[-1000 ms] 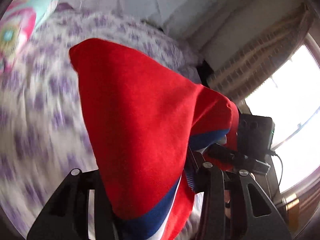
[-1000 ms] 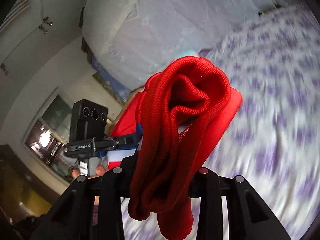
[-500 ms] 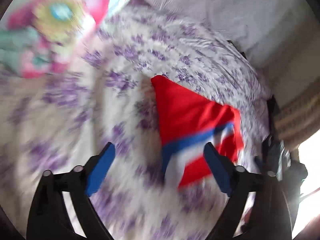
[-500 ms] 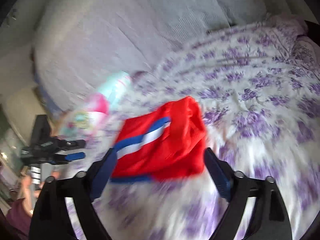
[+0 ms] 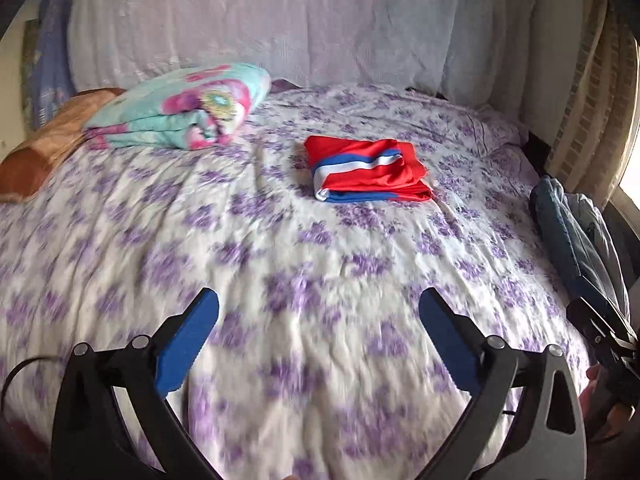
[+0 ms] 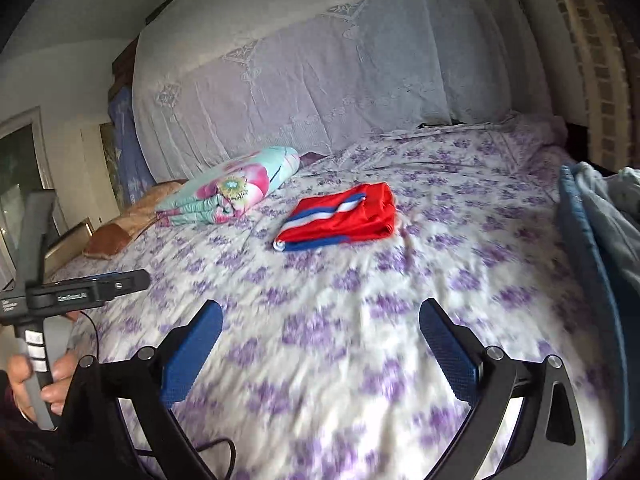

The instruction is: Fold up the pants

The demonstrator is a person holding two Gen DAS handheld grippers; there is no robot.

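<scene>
The red pants (image 5: pixel 366 170) with a blue and white stripe lie folded in a small flat stack on the purple-flowered bed sheet (image 5: pixel 280 260), toward the far middle of the bed. They also show in the right wrist view (image 6: pixel 340 216). My left gripper (image 5: pixel 318 312) is open and empty, held well back from the pants over the near part of the bed. My right gripper (image 6: pixel 320 320) is open and empty too, equally far back. The left gripper's body (image 6: pixel 76 290) shows at the left of the right wrist view.
A folded turquoise and pink flowered blanket (image 5: pixel 180 112) lies at the back left, beside a brown pillow (image 5: pixel 44 148). A white lace cover (image 5: pixel 280 24) hangs behind the bed. Blue clothes (image 5: pixel 576 240) lie at the bed's right edge, below a curtain and window.
Both grippers held the pants lifted a second ago. They let go, opened, and drew back. The pants now lie folded on the bed.
</scene>
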